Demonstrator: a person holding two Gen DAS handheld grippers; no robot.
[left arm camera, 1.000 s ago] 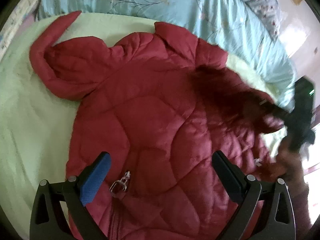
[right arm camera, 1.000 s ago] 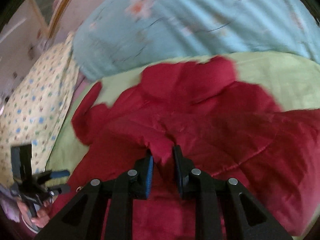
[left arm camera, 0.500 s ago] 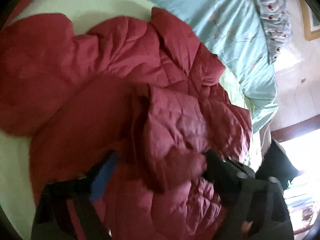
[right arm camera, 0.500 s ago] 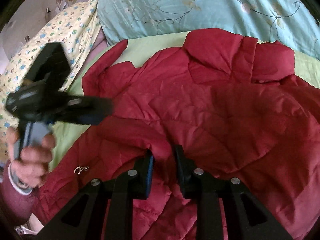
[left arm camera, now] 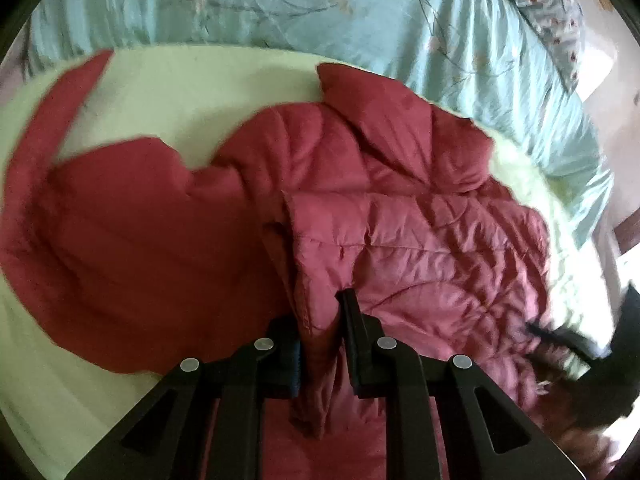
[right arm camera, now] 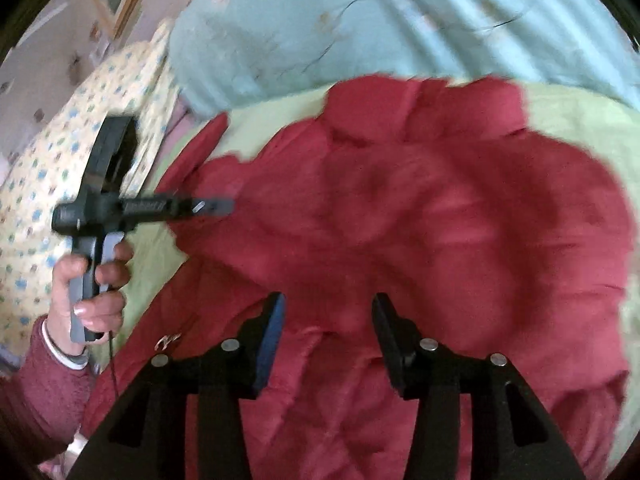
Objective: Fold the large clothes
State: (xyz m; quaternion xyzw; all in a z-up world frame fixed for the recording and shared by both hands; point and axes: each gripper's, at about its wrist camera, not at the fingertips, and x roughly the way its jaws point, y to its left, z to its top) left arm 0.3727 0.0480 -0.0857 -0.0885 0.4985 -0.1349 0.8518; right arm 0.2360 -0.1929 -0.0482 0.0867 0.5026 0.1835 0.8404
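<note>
A big red quilted jacket point(left arm camera: 400, 240) lies on a pale green sheet point(left arm camera: 200, 92), collar toward the far side. My left gripper point(left arm camera: 320, 320) is shut on the edge of the jacket's folded-over front panel and holds it up a little. In the right wrist view the jacket point(right arm camera: 440, 220) fills the middle. My right gripper point(right arm camera: 326, 312) is open just above the jacket and holds nothing. The left gripper point(right arm camera: 208, 206) shows there at the left, held in a hand, its tips at the jacket's edge.
A light blue flowered quilt point(left arm camera: 320, 8) is bunched along the far side of the bed. A yellow dotted pillow point(right arm camera: 80, 128) lies at the left. A small metal zipper pull point(right arm camera: 168, 340) lies on the jacket's near left part.
My left gripper has gone from open to shut on the jacket's folded panel. My right gripper has let go of the red fabric and opened.
</note>
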